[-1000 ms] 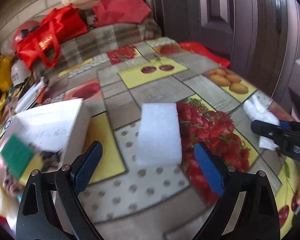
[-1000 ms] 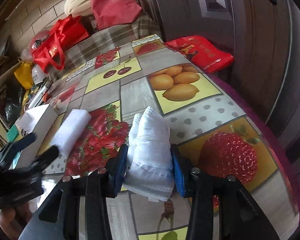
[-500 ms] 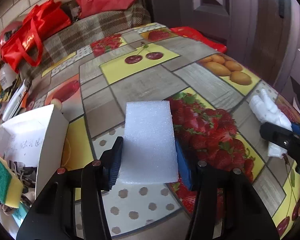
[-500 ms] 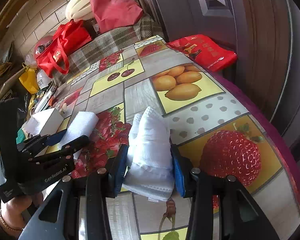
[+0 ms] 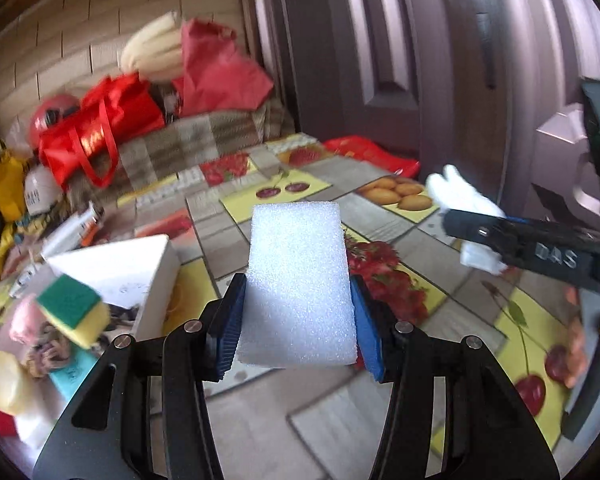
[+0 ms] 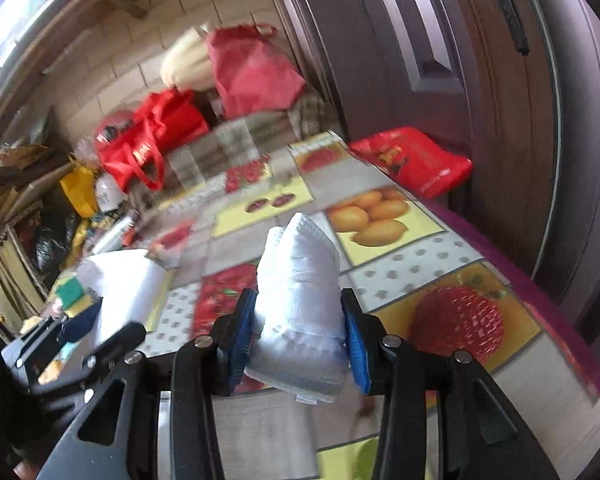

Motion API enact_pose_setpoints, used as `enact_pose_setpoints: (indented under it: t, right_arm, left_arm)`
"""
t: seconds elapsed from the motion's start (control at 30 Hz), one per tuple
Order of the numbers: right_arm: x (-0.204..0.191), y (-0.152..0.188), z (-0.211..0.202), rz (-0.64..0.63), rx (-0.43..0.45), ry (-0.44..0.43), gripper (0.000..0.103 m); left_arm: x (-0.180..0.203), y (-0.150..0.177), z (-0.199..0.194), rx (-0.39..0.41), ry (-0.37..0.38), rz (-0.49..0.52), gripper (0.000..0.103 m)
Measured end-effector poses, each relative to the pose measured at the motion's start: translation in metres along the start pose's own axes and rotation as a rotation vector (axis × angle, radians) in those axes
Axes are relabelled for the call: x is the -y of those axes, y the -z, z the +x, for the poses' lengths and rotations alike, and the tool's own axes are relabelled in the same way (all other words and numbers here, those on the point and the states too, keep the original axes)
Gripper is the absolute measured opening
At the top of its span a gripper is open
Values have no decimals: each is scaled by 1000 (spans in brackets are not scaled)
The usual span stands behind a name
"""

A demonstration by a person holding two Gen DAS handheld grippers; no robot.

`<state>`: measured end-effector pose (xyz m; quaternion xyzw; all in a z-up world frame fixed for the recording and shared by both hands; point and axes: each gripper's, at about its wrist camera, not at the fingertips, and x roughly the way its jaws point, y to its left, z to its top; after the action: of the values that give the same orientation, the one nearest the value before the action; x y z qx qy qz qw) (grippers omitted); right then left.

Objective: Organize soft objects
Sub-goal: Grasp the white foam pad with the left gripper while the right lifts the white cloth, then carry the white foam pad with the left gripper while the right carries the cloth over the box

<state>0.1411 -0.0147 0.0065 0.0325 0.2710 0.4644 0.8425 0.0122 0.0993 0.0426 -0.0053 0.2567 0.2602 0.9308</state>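
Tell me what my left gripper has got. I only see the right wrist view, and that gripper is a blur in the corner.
Observer: The left gripper has just been closing, and its pads now press both sides of the white foam block.
Operator: Is the block bending?
Observer: No, it sticks straight out from the jaws with its edges square.
Operator: Anything by the green sponge?
Observer: A pink soft item lies right beside the green-and-yellow sponge, at the open side of the white box.
Operator: And my right side?
Observer: Seen side-on, the white cloth shows above and below the right gripper.
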Motion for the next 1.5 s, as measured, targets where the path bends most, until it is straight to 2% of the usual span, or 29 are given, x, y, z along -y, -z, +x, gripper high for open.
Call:
enact_pose_setpoints:
  t: [0.2,0.57,0.83,1.13,1.27,1.5]
  right_arm:
    - [-22,9,-13,-8,59,-27,42]
    - [-62,20,-15,-84,93,-34,42]
    - [-105,27,-2,-189,86,-54,42]
    - [-157,41,1,-341,128,-89,42]
    - [-167,44,-1,-386,148,-86,42]
    - [-166,43,-1,-358,143,-82,42]
  left_arm:
    - [-5,19,-42,54,5,46,50]
    - [-58,50,-86,80,-31,2,50]
    - [-124,71,-108,92,-92,-81,50]
    - [-191,93,-129,116,-172,-219,50]
    - [-194,96,-131,116,-171,-232,50]
    - [-187,93,-132,132,-170,-193,50]
